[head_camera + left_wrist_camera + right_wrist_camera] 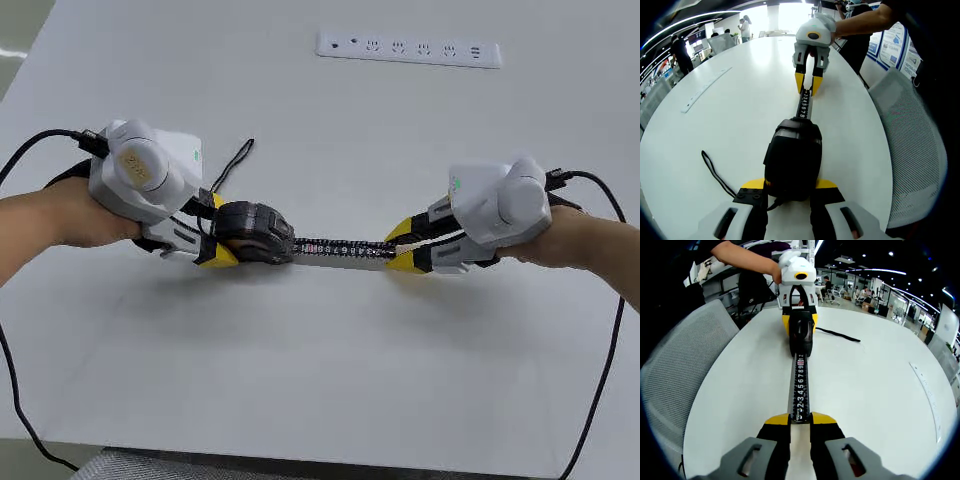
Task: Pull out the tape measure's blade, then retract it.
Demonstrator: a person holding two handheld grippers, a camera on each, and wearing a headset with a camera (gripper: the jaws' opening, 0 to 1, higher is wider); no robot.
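At the left of the head view, your left hand (75, 215) holds the left hand-held gripper (221, 229) low over the white table (300, 380). Its two jaws with yellow tips are closed on the black tape measure (255, 232), one jaw on each side of the case. The case is on the table surface or very close to it; I cannot tell which. In the left gripper view the case sits between the jaws, and its mouth points away from you along the table. A thin black strap (232, 165) goes from the case over the table, toward the far side.

From the mouth of the case the blade (340, 247) comes out to the right. It is straight and low above the table, and it bridges the gap between the two grippers. White numbers are printed on its dark face; in the right gripper view you can read them from 1 up to about 12. Behind the blade, near the far edge of the table, a white power strip (408, 47) lies flat.

At the right, the right hand-held gripper (401, 248) is closed on the free end of the blade and pinches it between its yellow tips. Your right hand (560, 238) holds this gripper, and a black cable (605, 370) hangs from it over the table's edge.
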